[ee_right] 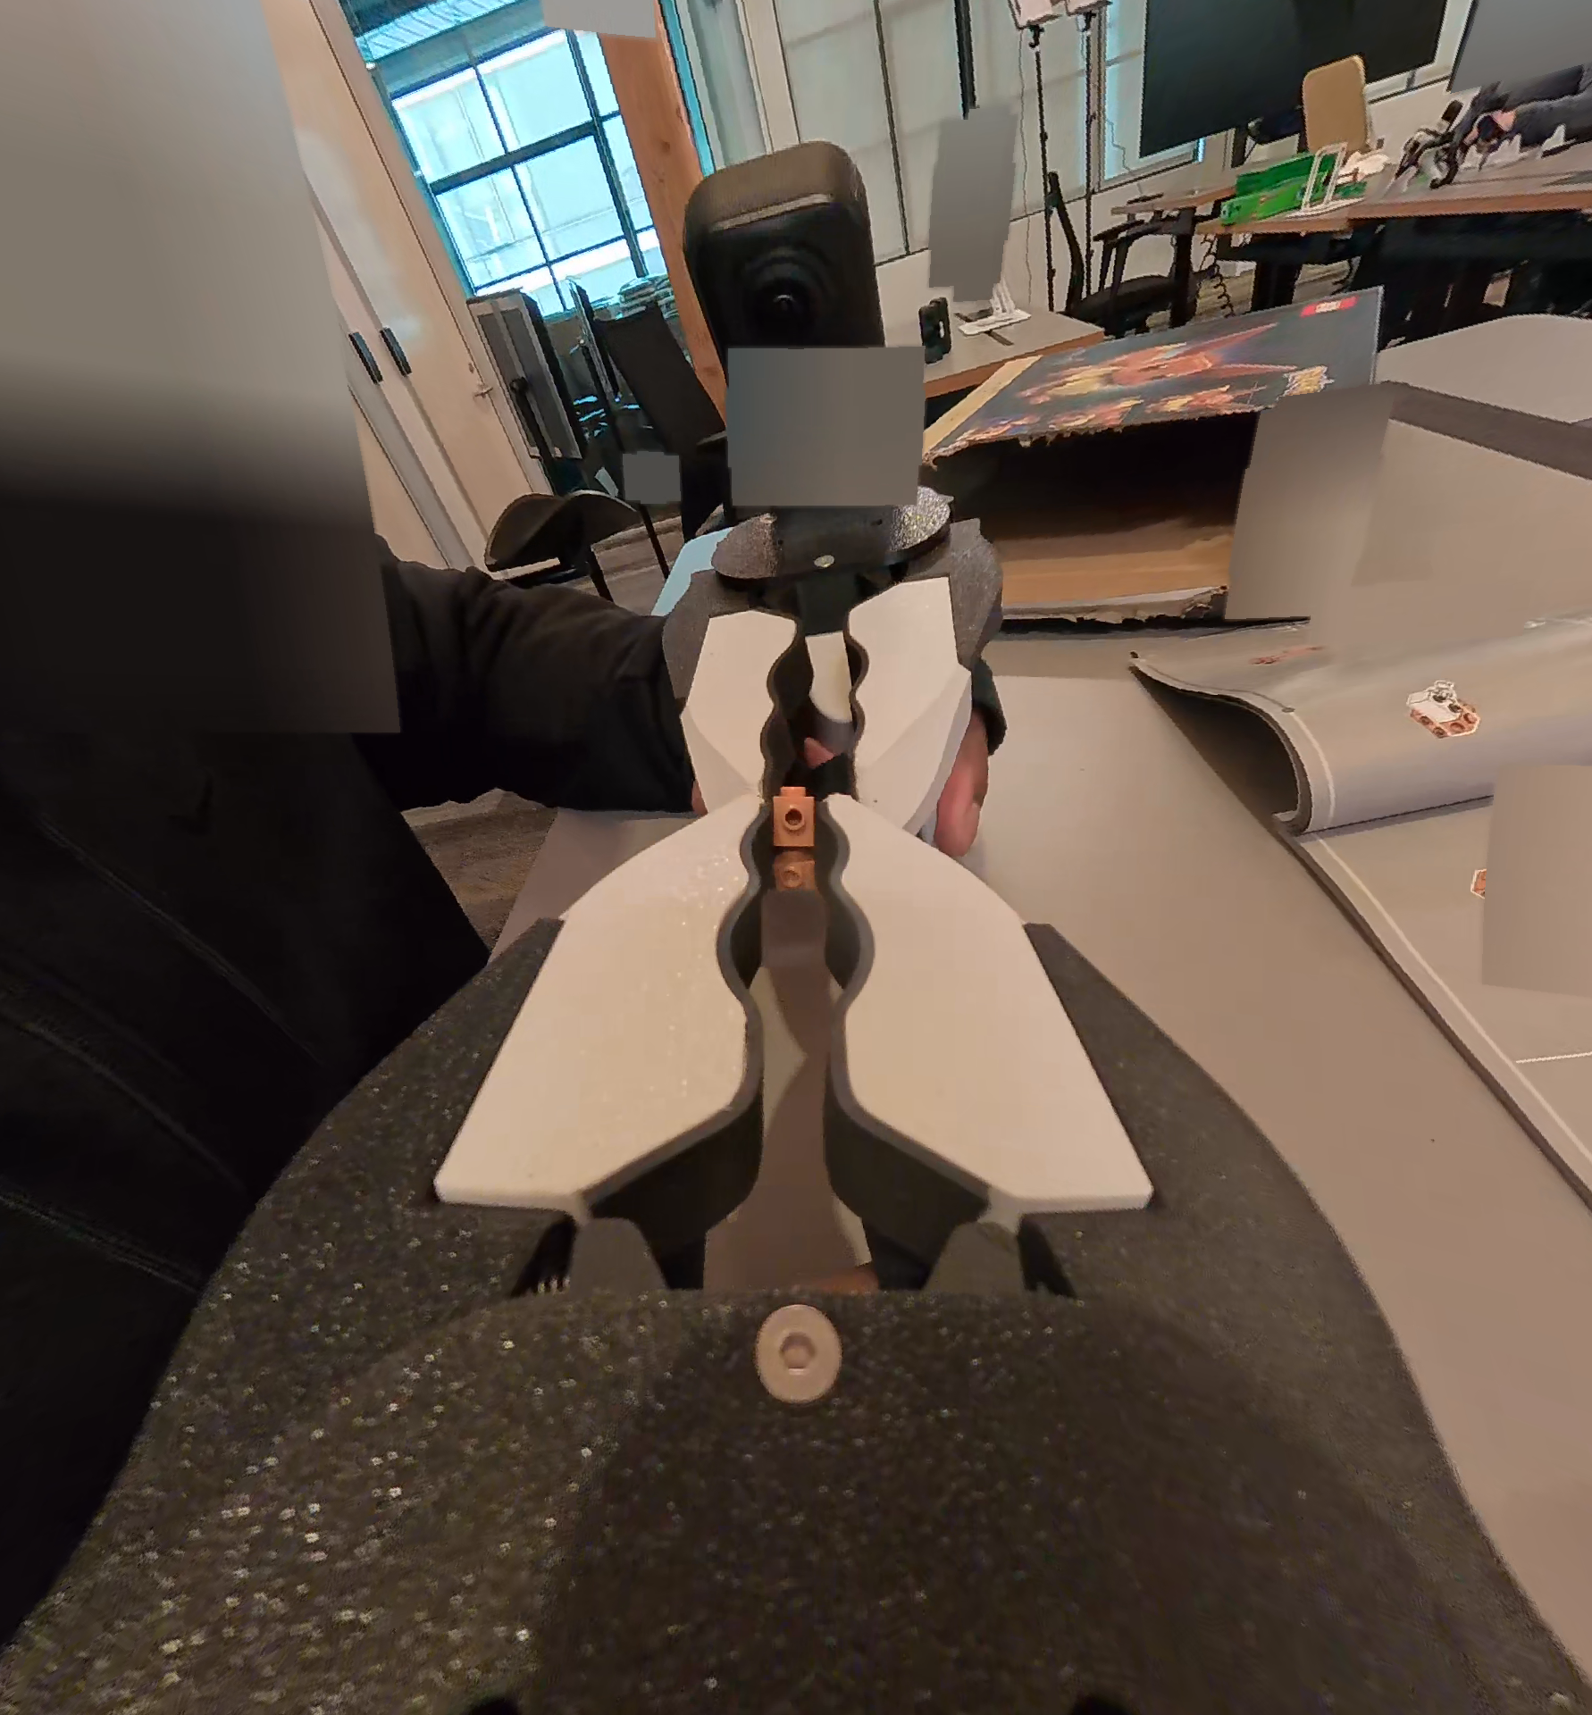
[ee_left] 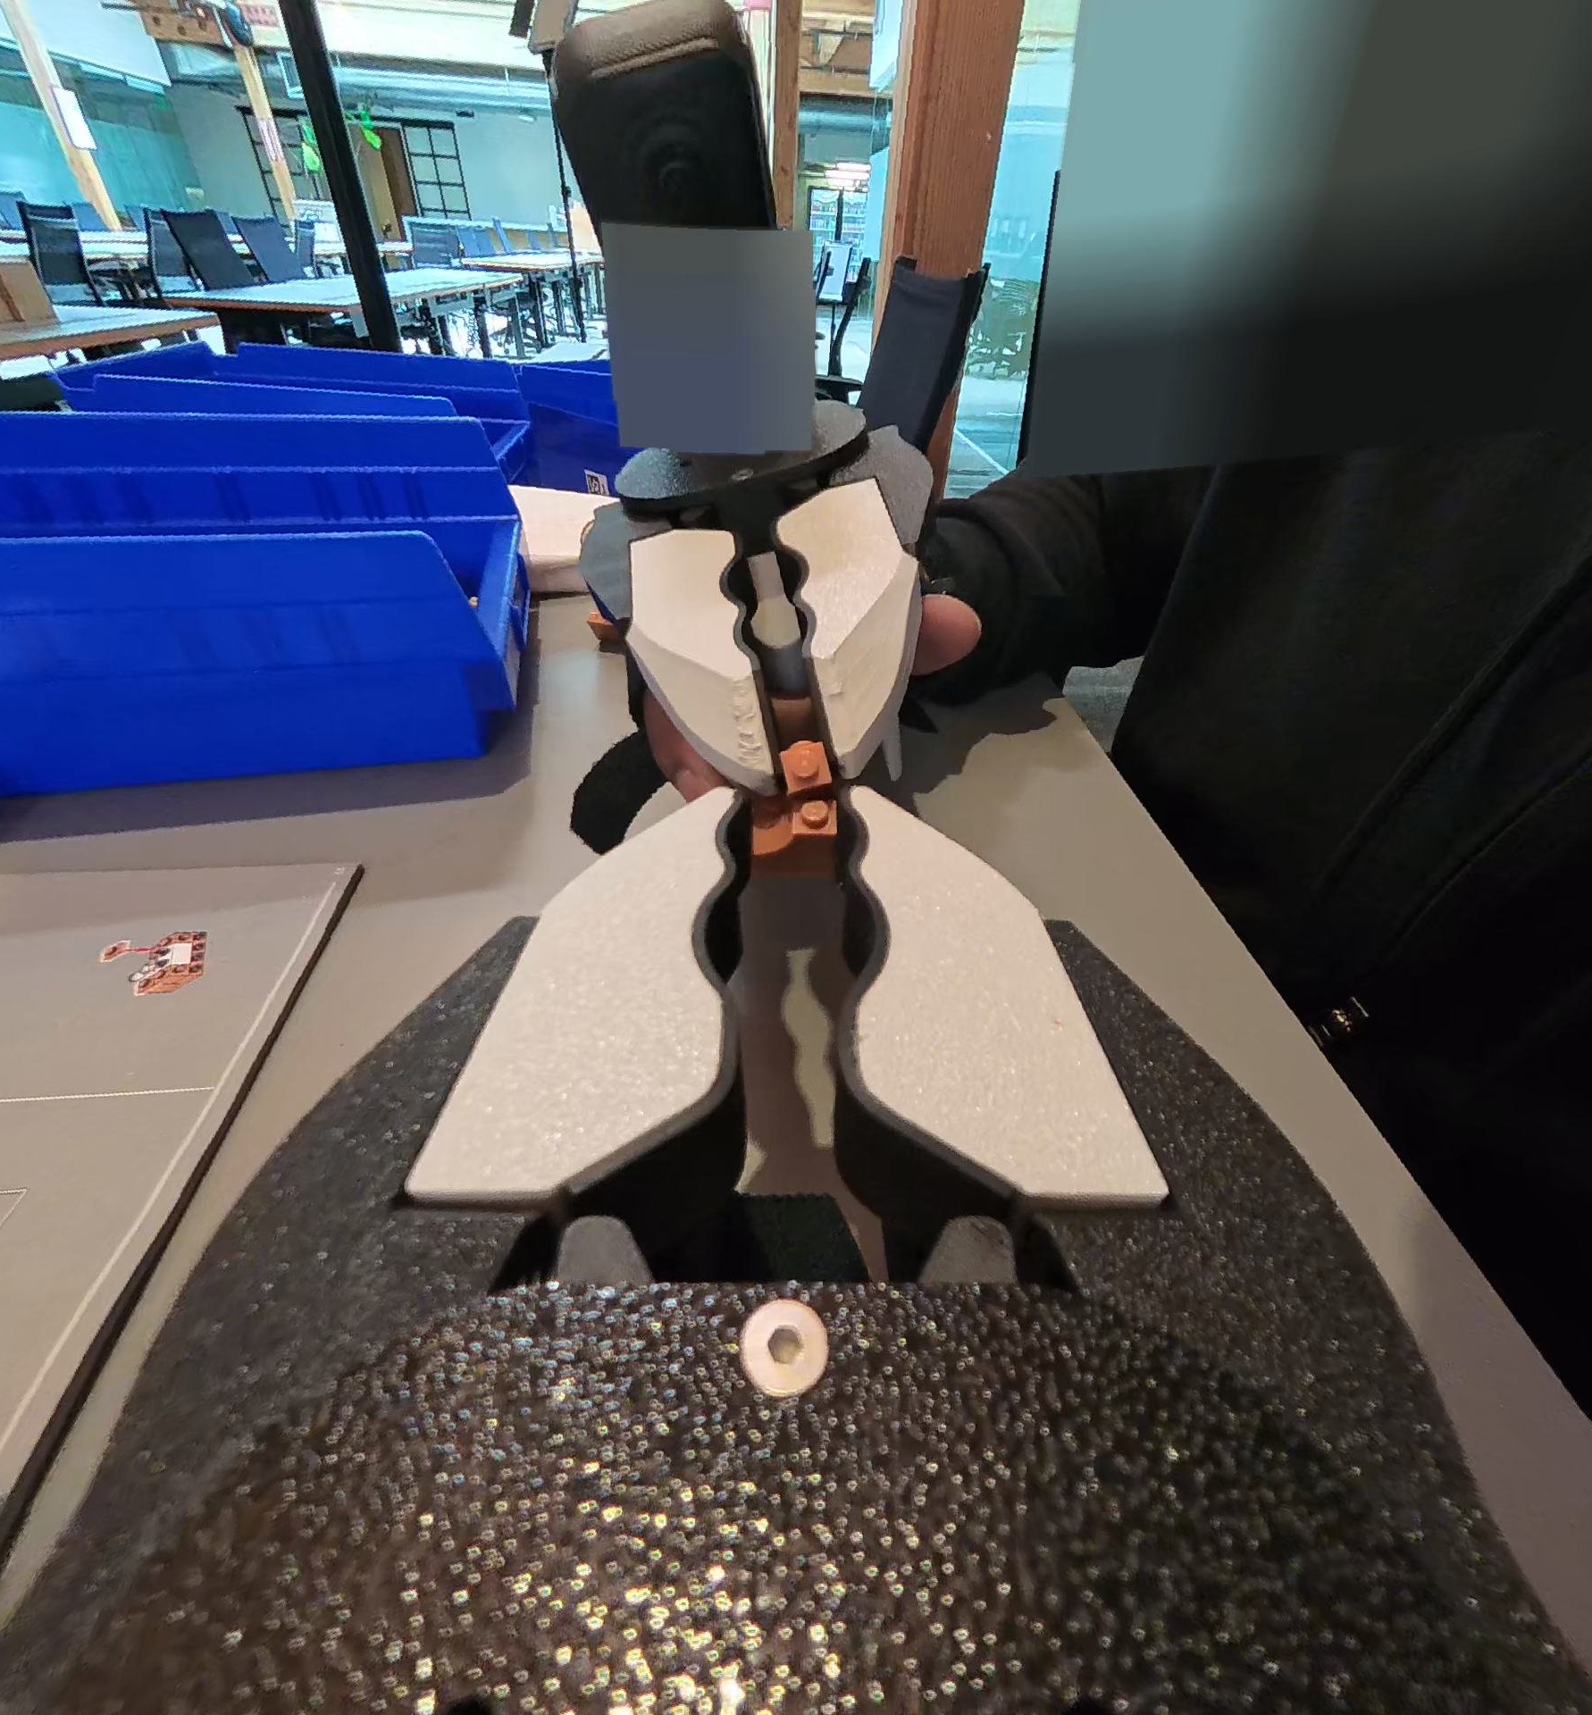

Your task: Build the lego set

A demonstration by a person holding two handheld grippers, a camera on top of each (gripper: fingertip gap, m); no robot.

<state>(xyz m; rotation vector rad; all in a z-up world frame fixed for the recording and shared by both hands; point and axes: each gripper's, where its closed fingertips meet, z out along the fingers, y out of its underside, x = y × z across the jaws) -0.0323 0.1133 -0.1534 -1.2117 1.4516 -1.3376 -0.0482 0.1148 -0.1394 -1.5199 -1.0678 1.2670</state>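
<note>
Left wrist view, grippers tip to tip above table [ee_left: 1006,798], left gripper [ee_left: 797,835] and right gripper [ee_left: 797,756] jaws each pinching orange brick

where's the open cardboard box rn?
The open cardboard box appears only in the right wrist view, upper right, on the grey table behind the left hand-held gripper and beyond the curled instruction booklet.

Blue plastic bins [ee_left: 217,594] in rows on the grey table [ee_left: 458,817], far left in the left wrist view. Grey instruction sheet [ee_left: 124,1012] with small printed brick diagrams, flat near the table edge. Torn cardboard box [ee_right: 1136,464] with a colourful printed lid, lying open on the right. Curled booklet [ee_right: 1386,733], apparently open, just before it. Dark chairs [ee_left: 217,246] and long desks [ee_left: 356,292] beyond.
</note>
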